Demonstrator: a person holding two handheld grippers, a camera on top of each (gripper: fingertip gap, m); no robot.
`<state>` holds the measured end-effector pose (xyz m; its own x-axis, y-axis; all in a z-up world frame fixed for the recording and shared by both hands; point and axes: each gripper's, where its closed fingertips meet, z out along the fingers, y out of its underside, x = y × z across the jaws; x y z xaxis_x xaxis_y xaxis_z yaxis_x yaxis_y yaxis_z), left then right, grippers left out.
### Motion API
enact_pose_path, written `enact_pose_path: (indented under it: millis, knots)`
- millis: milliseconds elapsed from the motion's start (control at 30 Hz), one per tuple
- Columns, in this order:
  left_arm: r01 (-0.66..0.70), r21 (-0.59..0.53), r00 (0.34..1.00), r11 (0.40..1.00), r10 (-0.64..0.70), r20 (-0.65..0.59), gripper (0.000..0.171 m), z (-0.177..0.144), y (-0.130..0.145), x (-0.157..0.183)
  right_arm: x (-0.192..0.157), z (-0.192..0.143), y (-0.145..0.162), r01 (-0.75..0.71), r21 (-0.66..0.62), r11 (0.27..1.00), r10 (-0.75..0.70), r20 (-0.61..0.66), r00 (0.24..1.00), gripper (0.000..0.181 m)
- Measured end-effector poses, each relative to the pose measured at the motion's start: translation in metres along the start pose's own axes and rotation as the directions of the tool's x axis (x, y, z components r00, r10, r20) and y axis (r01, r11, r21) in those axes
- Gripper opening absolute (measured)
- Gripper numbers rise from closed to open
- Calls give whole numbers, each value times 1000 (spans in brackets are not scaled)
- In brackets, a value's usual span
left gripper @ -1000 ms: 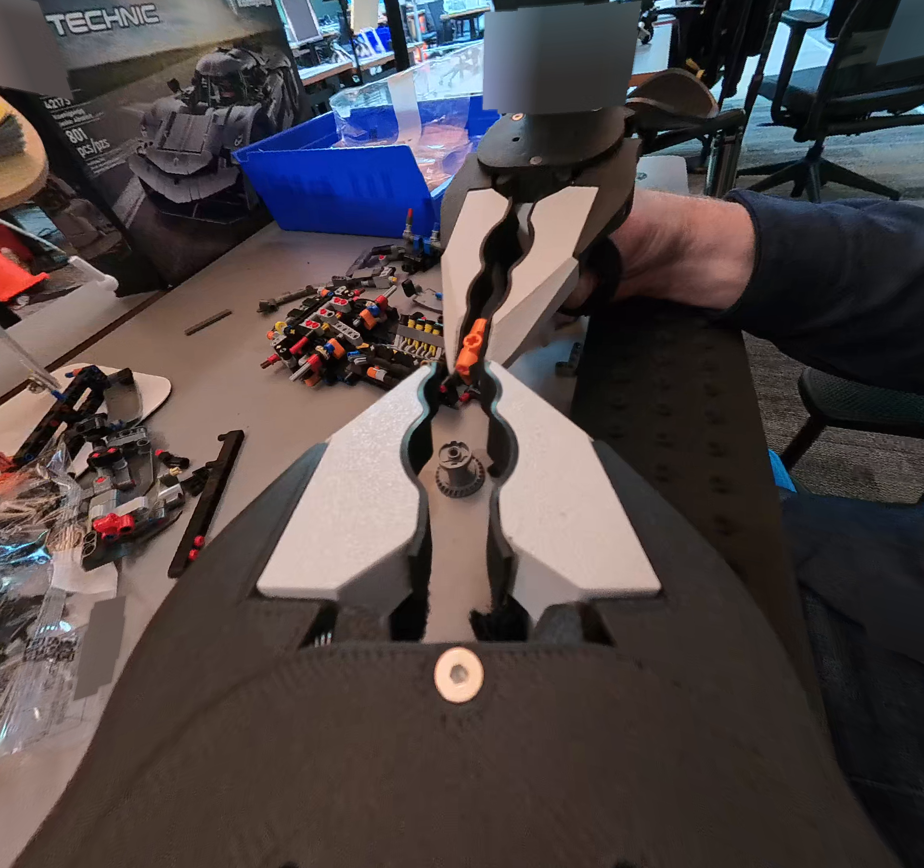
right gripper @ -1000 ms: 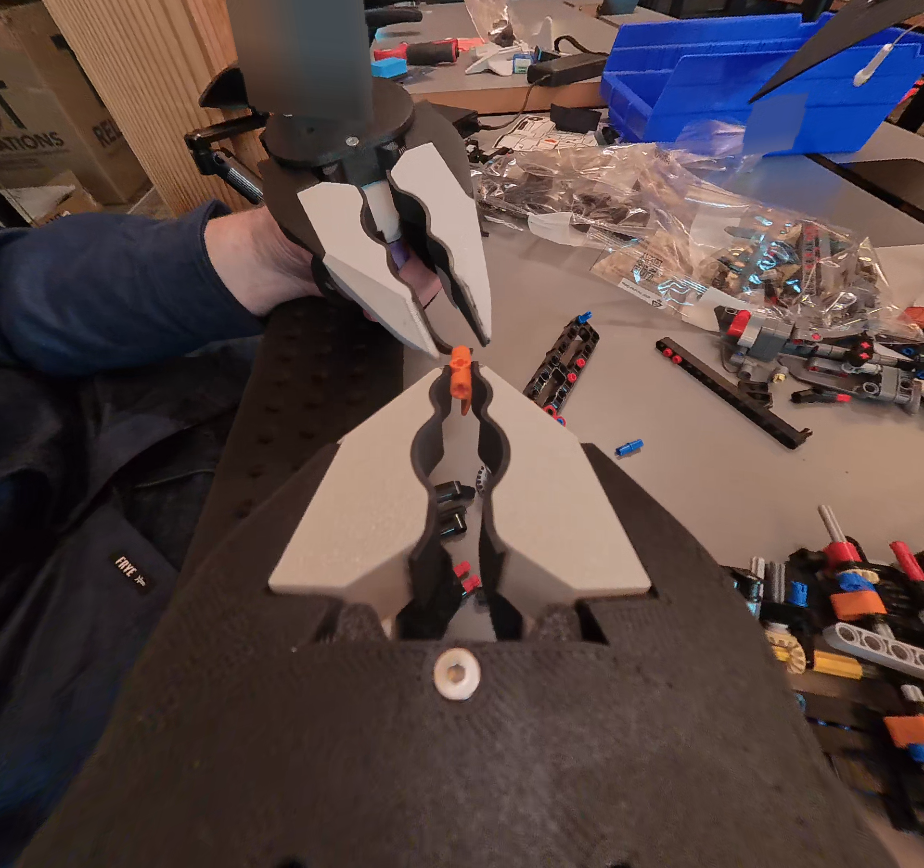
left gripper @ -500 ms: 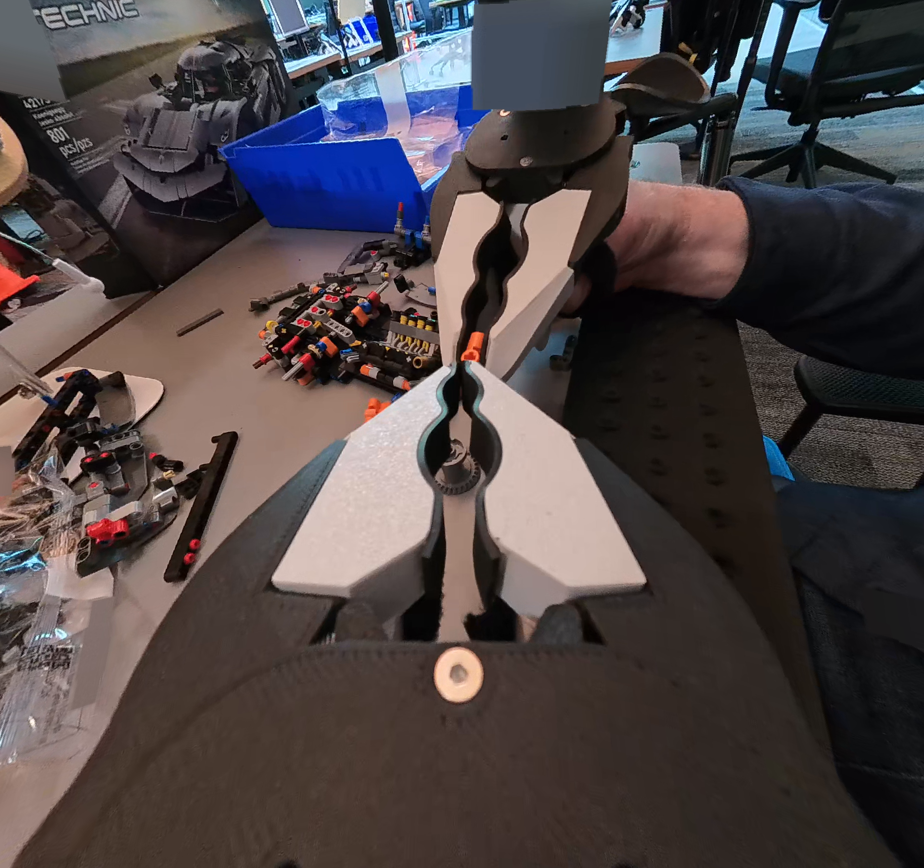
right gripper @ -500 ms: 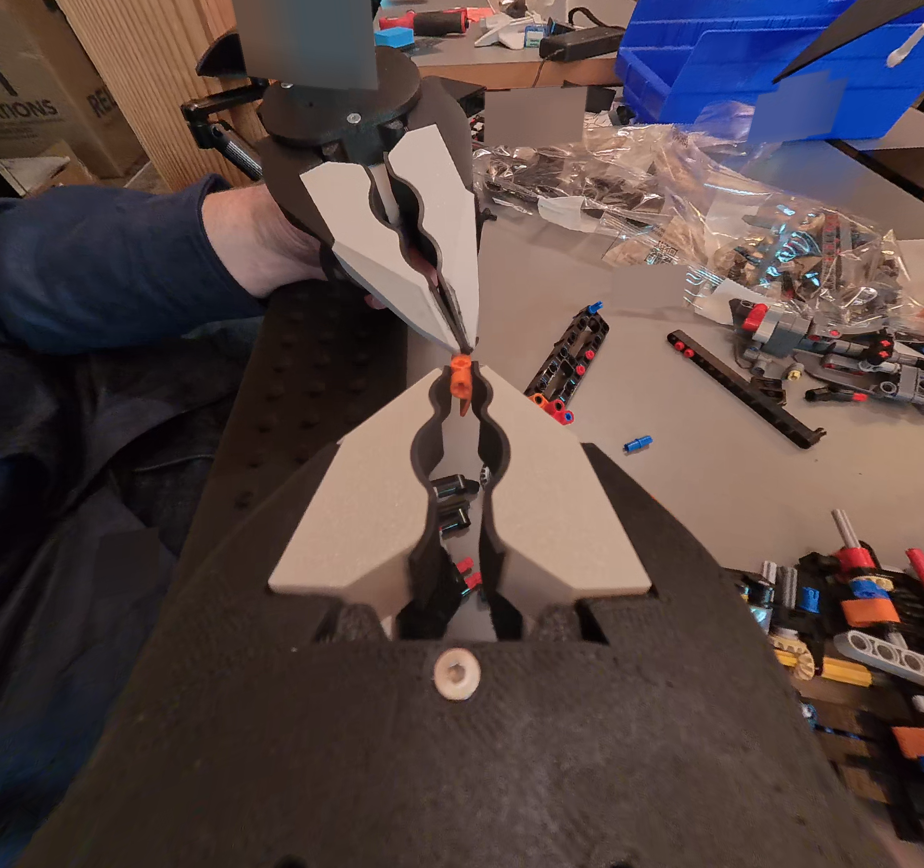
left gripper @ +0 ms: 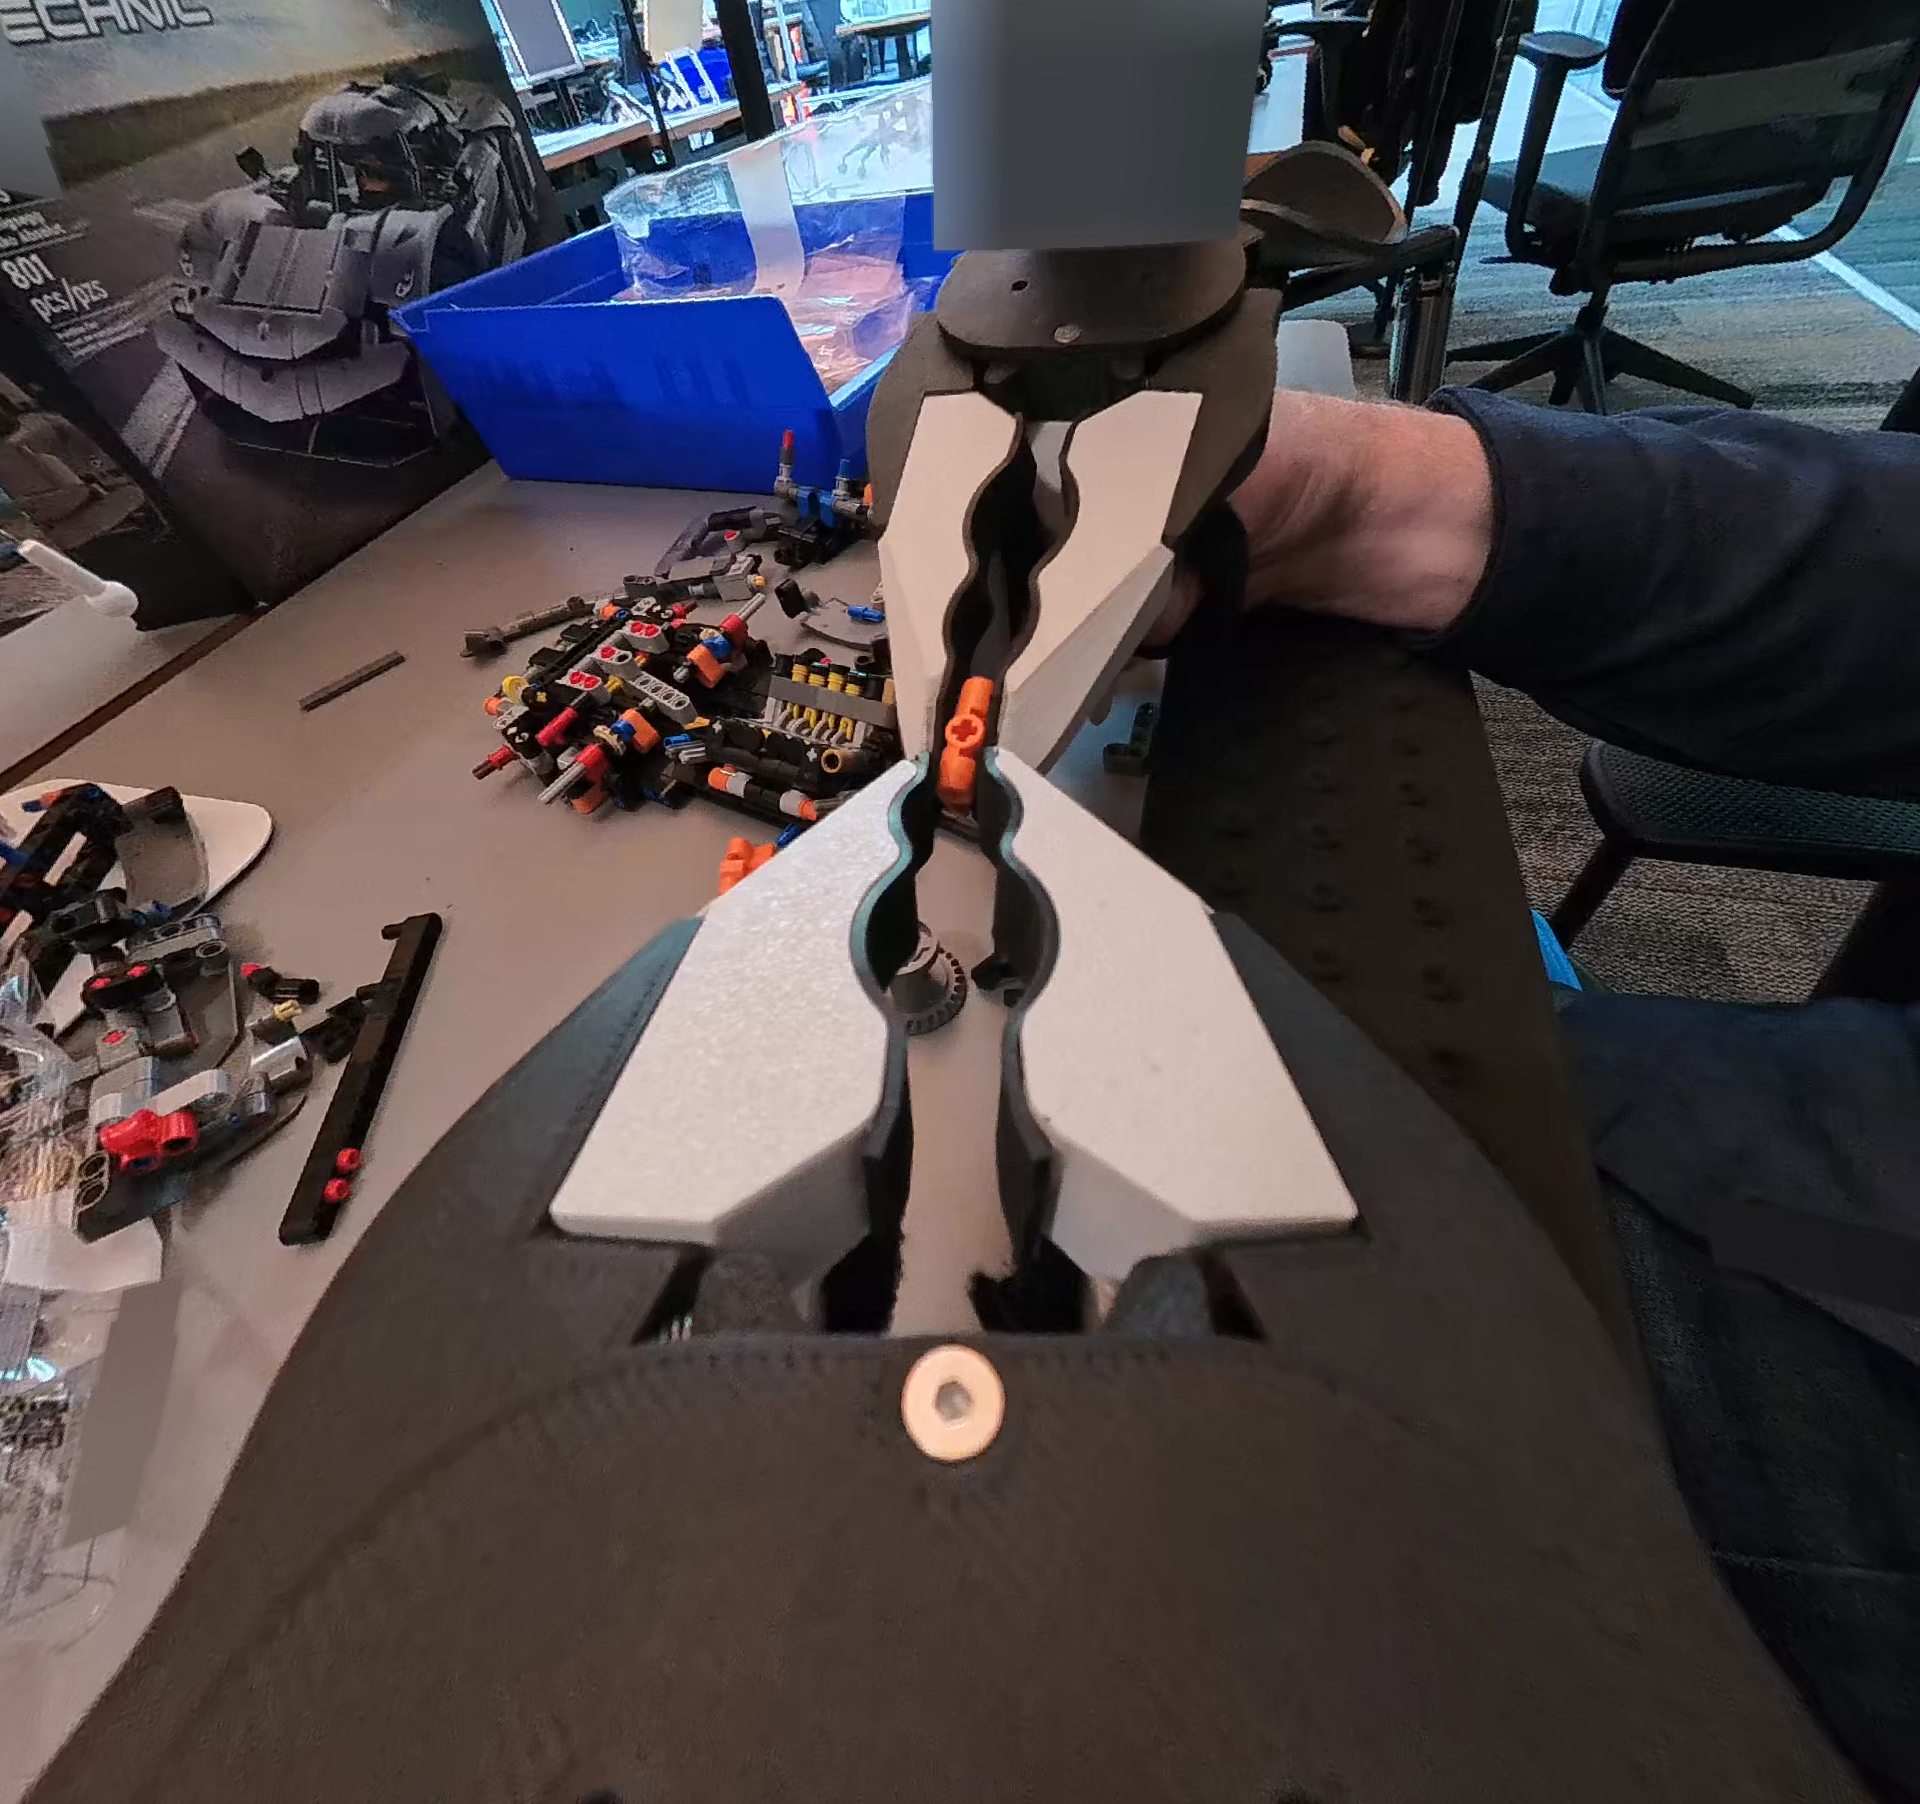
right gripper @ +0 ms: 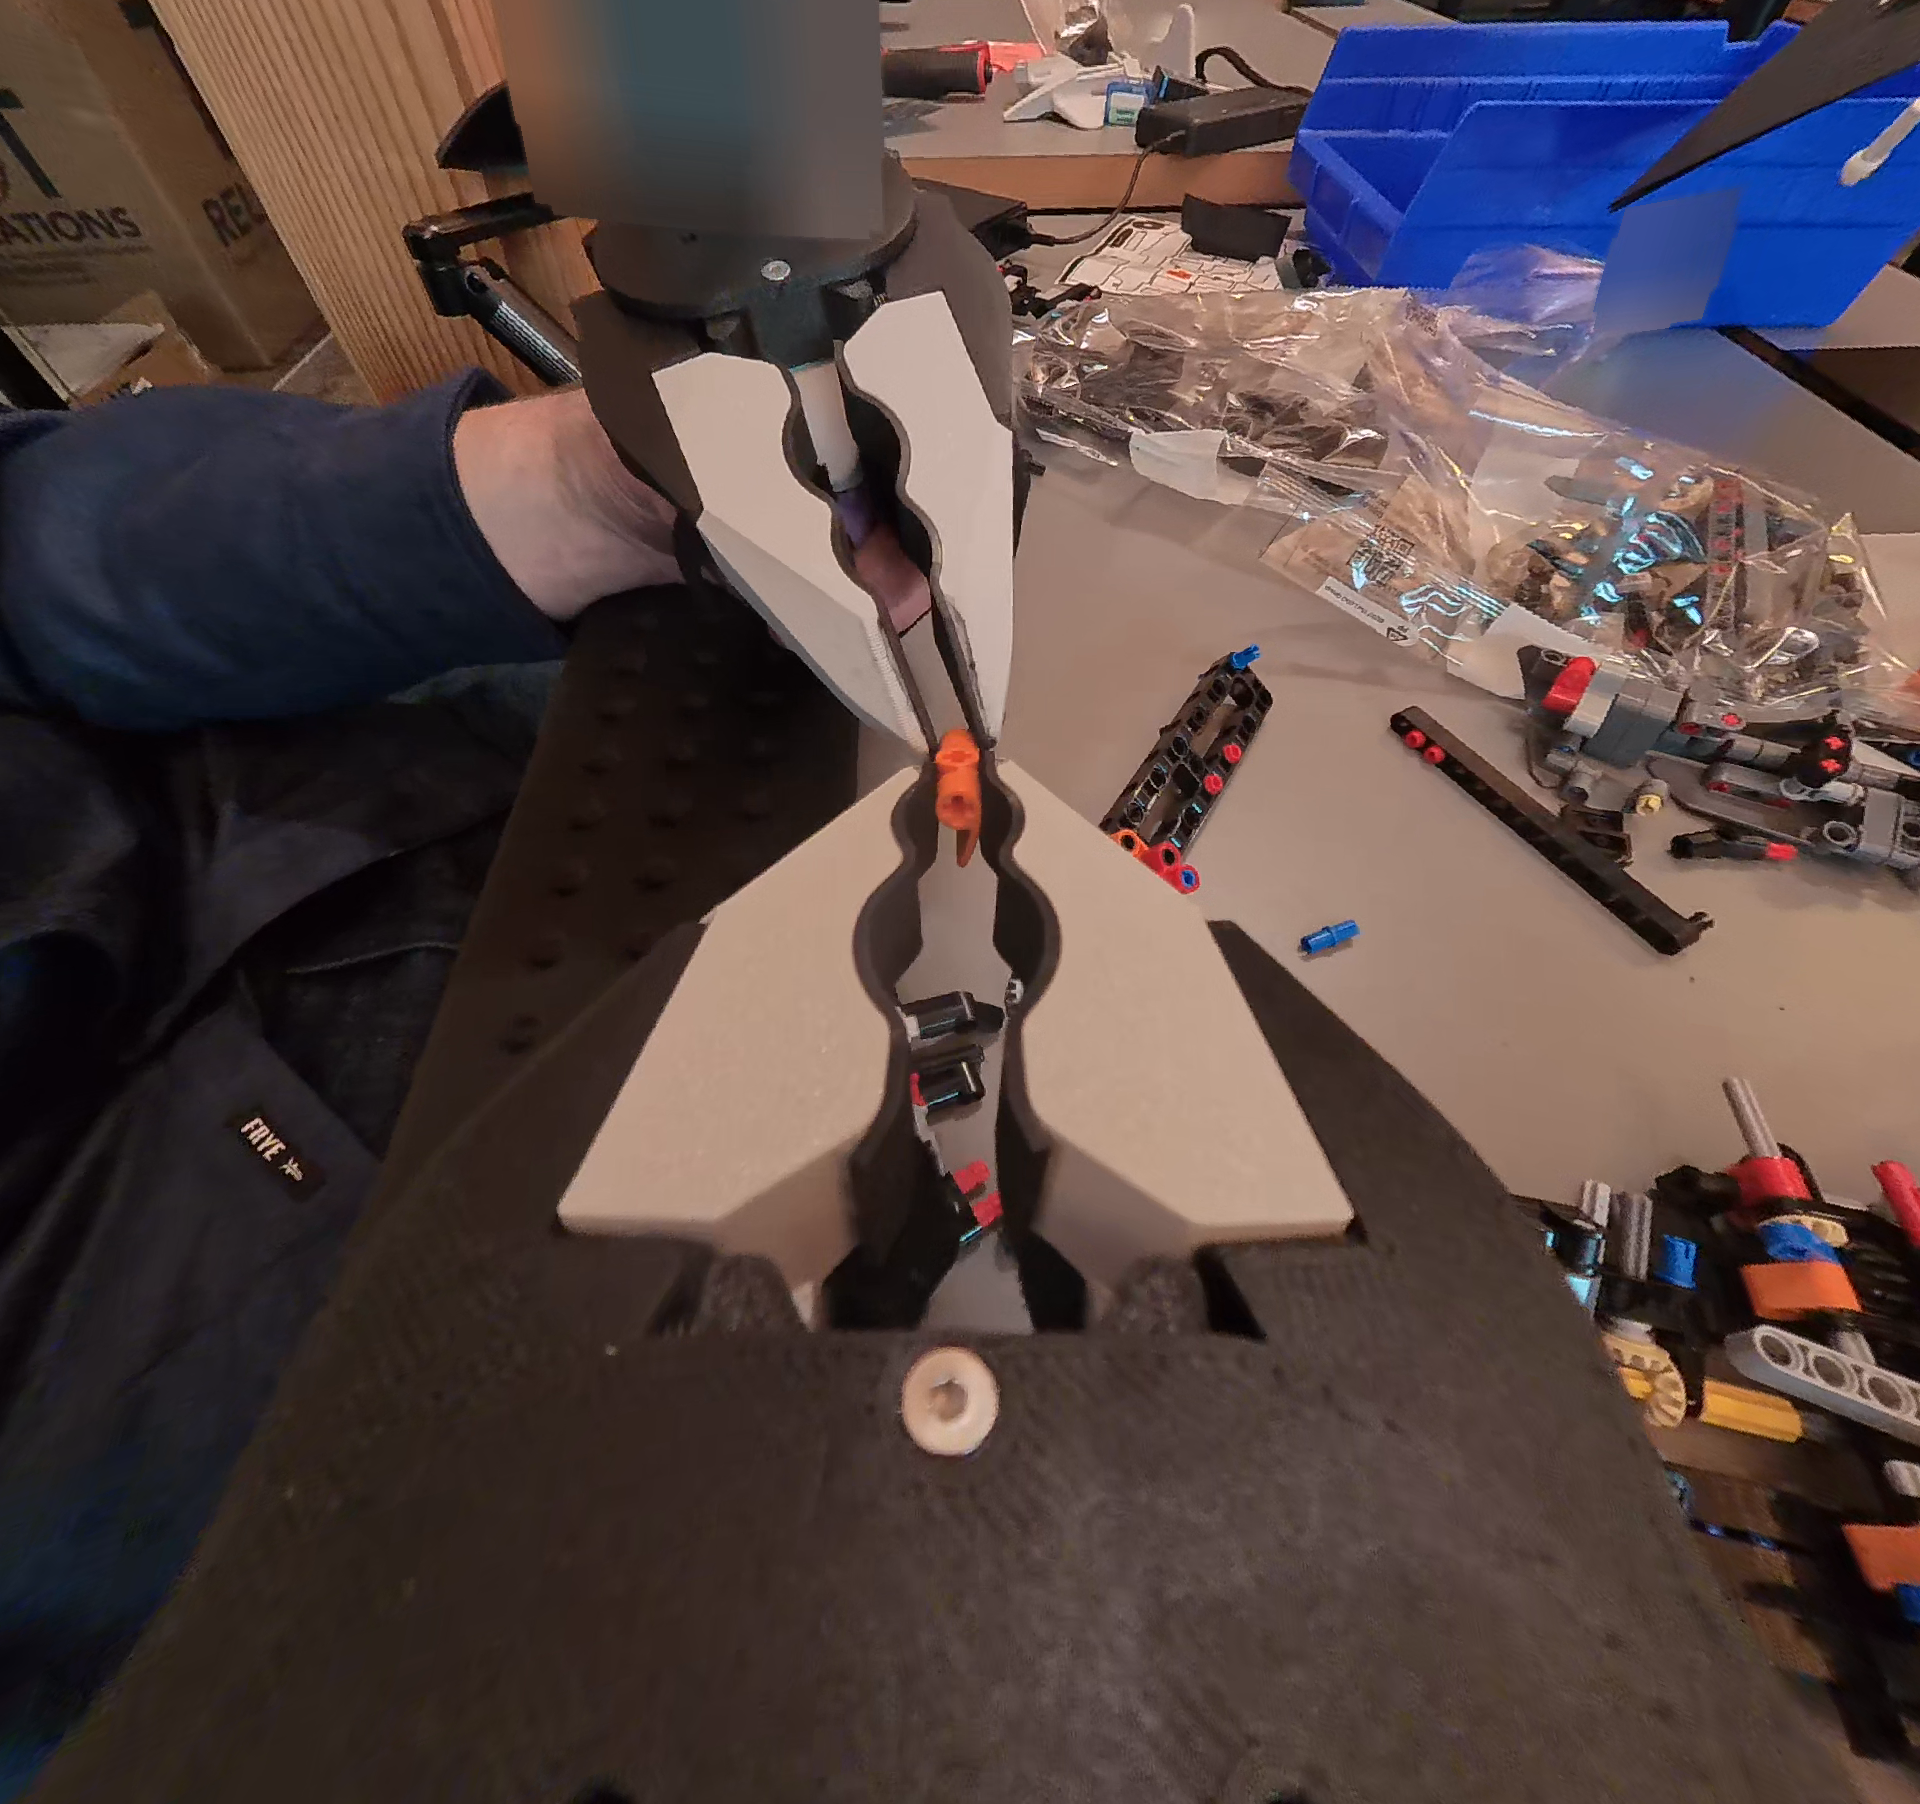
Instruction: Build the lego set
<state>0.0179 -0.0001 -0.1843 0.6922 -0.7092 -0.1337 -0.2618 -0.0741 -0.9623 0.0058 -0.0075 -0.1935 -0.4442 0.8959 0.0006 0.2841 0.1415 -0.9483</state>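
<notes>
We see two grippers meeting tip to tip above the near edge of a grey table (left gripper: 468,881), with one small orange piece (left gripper: 962,744) between them. In the left wrist view the left gripper (left gripper: 958,790) has its fingers close together at the tips, pinched on the lower end of the orange piece, while the right gripper (left gripper: 961,715) comes from the far side with its fingers on the upper end. In the right wrist view the right gripper (right gripper: 958,790) is clamped on the orange piece (right gripper: 958,786), and the left gripper (right gripper: 951,728) touches its far end with narrow tips. The piece is a short orange connector with a cross-shaped hole in one face and a thin tail hanging below. We count two hands, one behind each gripper, both in dark blue sleeves. A grey gear (left gripper: 928,975) lies on the table under the left fingers. One long black beam (left gripper: 364,1068) with two red pins lies to the left, a heap of mixed parts (left gripper: 686,715) sits farther back, and one loose blue pin (right gripper: 1328,938) lies apart. A blue bin (left gripper: 644,383) holds a clear bag, contents unclear. Clear bags (right gripper: 1455,466) hold dark parts. One set box (left gripper: 239,227) stands behind.
</notes>
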Motion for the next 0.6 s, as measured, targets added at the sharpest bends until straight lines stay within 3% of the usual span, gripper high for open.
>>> enact_pose_path:
  millis: [600]
  knots:
    - [18,15,1000,1000,-19,22,0,-4,-2,-5,5,-4,-3,-5,22,1000,6,-26,1000,6]
